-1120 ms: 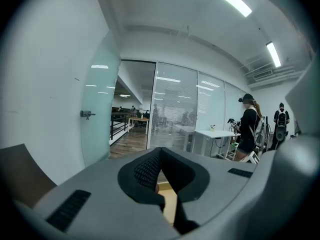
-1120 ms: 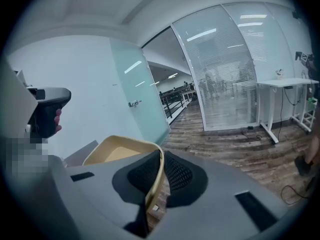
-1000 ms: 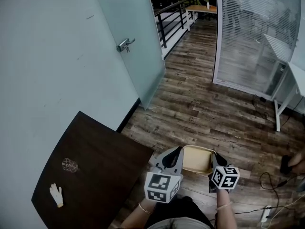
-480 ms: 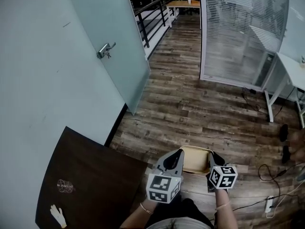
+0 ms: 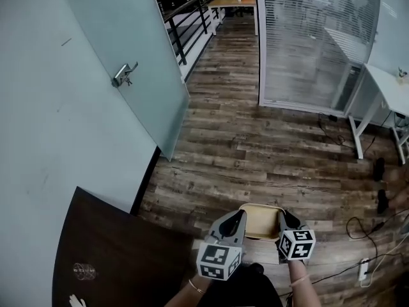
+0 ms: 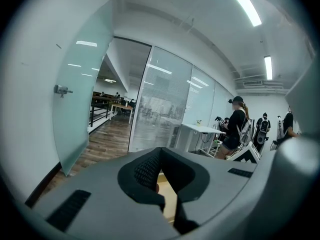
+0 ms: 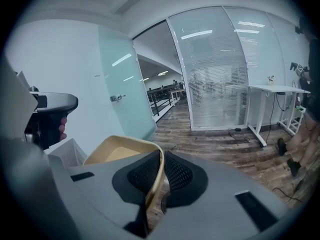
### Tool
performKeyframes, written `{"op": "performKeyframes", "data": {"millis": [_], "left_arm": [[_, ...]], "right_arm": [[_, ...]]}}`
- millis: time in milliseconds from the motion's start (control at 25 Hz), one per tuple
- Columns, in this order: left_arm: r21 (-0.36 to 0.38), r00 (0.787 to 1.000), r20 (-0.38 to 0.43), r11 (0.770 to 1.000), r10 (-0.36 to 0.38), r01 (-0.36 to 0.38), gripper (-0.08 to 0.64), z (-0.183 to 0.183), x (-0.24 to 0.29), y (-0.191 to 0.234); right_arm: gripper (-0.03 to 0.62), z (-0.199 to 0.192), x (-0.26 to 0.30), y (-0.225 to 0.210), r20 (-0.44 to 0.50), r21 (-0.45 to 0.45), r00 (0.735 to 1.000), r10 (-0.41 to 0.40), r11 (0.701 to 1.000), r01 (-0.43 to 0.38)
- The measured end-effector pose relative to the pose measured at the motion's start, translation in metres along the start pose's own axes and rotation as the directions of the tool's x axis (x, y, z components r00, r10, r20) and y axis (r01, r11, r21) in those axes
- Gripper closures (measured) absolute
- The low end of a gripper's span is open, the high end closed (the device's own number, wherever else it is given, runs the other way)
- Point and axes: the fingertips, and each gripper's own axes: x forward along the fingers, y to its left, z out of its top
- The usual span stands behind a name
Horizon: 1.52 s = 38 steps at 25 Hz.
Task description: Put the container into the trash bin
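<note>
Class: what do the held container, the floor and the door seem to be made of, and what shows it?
Container: probably moulded pulp or thin card; matte tan, thin curved rim. Floor: wood or wood-look planks; grain and seams show, which one is unclear. Door: frosted glass; pale, translucent, reflecting ceiling lights.

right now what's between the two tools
The tan container: the left tool and the right tool each clamp one of its side walls, seen in the head view.

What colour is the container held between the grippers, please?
Pale tan container, clearest in the right gripper view.
</note>
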Motion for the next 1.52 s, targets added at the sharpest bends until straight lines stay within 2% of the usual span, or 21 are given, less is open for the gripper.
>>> {"op": "performKeyframes", "data": {"millis": [200,520,960,1280,1520], "left_arm": [[-0.016,1.0,-0.014,1.0,0.018,-0.018,0.543,-0.019,0.03,0.007],[-0.034,0.998,-0.053,0.998,0.043,-0.045,0.543,-0.064,0.077,0.031],[-0.055,0.993,-0.101,0.996,0.064,-0.07,0.543,-0.149,0.134,0.071],[-0.077,0.991,-0.104,0.993,0.081,-0.089,0.543,-0.205,0.162,0.098],[-0.067,0.992,-0.099,0.994,0.075,-0.082,0.543,-0.237,0.182,0.116]], "right_arm": [[0.557,-0.02,0.029,-0.029,-0.051,-0.023,0.999,-0.013,1.0,0.012],[0.555,-0.075,0.086,-0.069,-0.149,-0.017,0.988,-0.027,1.0,0.025],[0.551,-0.166,0.169,-0.111,-0.269,-0.044,0.961,-0.059,0.998,0.049],[0.551,-0.236,0.223,-0.128,-0.339,-0.064,0.936,-0.09,0.995,0.072],[0.541,-0.275,0.258,-0.134,-0.354,-0.053,0.932,-0.08,0.996,0.065]]}}
